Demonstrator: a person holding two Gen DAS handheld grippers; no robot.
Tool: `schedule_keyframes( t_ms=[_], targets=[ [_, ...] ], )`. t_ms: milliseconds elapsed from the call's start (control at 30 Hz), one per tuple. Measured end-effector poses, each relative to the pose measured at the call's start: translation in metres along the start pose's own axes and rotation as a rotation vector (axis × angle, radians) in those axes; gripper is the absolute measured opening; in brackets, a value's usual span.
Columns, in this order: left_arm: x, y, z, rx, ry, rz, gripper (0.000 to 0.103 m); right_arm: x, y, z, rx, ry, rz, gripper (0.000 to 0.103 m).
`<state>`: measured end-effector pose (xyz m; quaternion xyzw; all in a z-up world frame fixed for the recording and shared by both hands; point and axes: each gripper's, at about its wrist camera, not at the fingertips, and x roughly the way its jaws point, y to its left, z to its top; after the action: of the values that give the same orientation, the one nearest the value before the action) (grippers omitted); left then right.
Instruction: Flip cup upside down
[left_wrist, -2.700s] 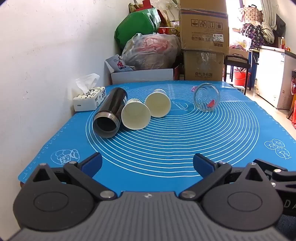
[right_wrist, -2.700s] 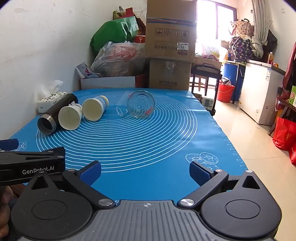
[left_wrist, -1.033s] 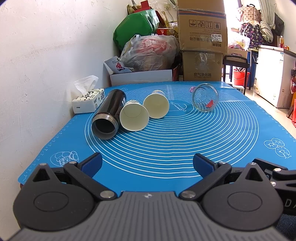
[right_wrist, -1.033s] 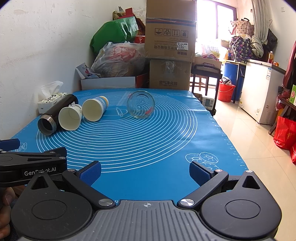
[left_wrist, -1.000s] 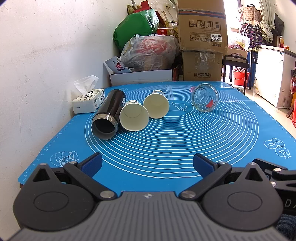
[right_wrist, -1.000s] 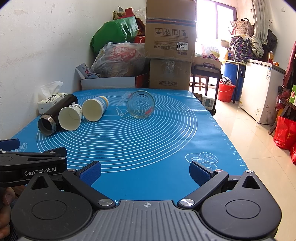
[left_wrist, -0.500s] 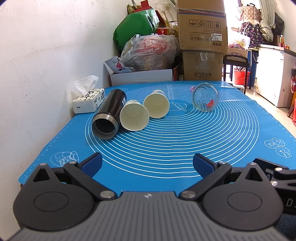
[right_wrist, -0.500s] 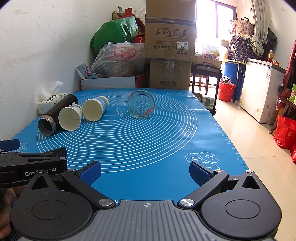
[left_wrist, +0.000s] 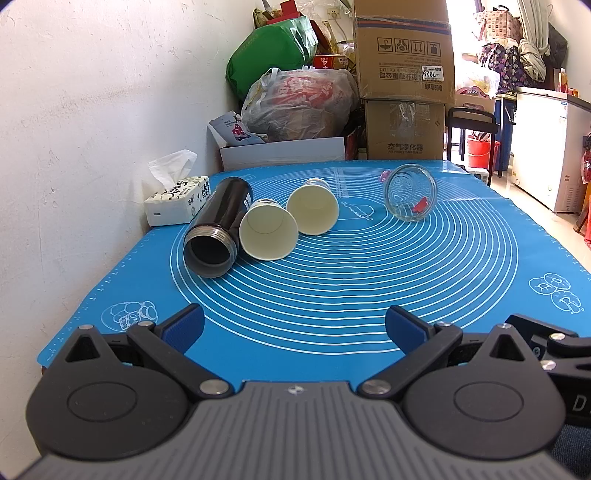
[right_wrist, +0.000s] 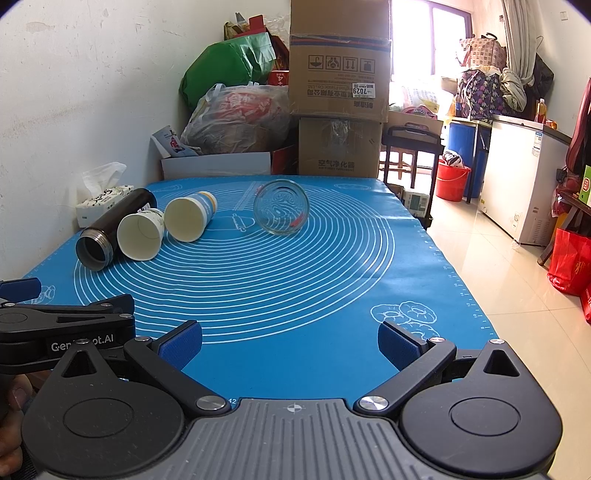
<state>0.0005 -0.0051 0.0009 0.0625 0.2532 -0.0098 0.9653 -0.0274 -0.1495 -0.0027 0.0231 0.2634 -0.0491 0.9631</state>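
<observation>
Four vessels lie on their sides on the blue mat (left_wrist: 332, 288), mouths toward me: a black flask (left_wrist: 218, 227), two paper cups (left_wrist: 267, 236) (left_wrist: 313, 211), and a clear glass cup (left_wrist: 410, 192) farther right. They also show in the right wrist view: the flask (right_wrist: 110, 230), paper cups (right_wrist: 140, 238) (right_wrist: 188, 216) and glass cup (right_wrist: 281, 211). My left gripper (left_wrist: 294, 328) is open and empty at the mat's near edge. My right gripper (right_wrist: 290, 345) is open and empty beside it, to the right.
A tissue box (left_wrist: 177, 201) sits at the mat's left edge by the white wall. Cardboard boxes (left_wrist: 402, 77) and bags (left_wrist: 299, 107) are stacked behind the table. The floor drops off past the mat's right edge (right_wrist: 454, 273).
</observation>
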Motion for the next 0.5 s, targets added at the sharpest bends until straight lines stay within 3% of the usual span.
schedule_keyframes(
  t_ms=[500],
  targets=[
    [0.0011,0.0016,0.0009,0.000,0.001,-0.002,0.103,0.0006,-0.0007,0.0005,0.003,0.003,0.002,0.103]
  ],
)
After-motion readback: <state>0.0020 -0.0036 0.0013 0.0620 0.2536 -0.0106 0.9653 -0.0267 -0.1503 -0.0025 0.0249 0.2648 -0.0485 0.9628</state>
